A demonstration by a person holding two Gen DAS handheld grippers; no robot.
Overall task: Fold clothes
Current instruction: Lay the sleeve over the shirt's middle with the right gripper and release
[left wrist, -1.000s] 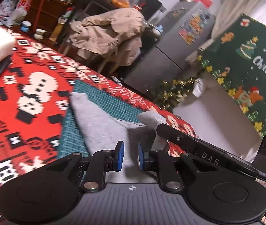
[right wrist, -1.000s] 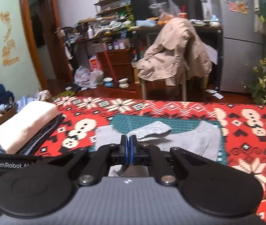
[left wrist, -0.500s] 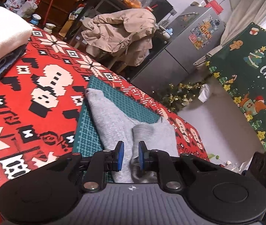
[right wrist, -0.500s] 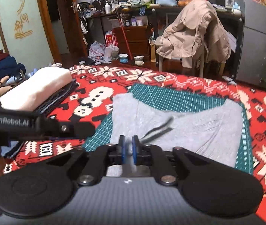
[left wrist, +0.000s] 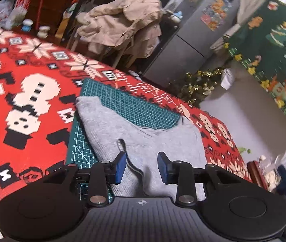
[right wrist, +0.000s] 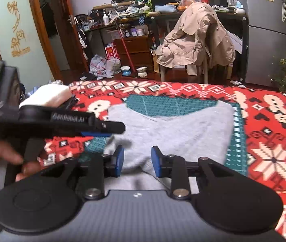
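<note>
From the right wrist view, folded clothes [right wrist: 48,96] are stacked at the far left on the red cloth [right wrist: 274,133], and the left tongs [right wrist: 102,130] reach in beside them. The grey garment [left wrist: 143,139] lies spread over the green mat [left wrist: 130,102] in the middle of the tabletop. Both the left tongs and the right tongs [right wrist: 137,161] have just been opening and stand apart above the garment's near edge, gripping nothing.

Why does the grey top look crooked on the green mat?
The grey top lies slanted on the green mat: one far corner stays uncovered, and its near left side spills over the mat's edge onto the red blanket. The fold looks uneven. Nothing seems torn or spilled.
</note>
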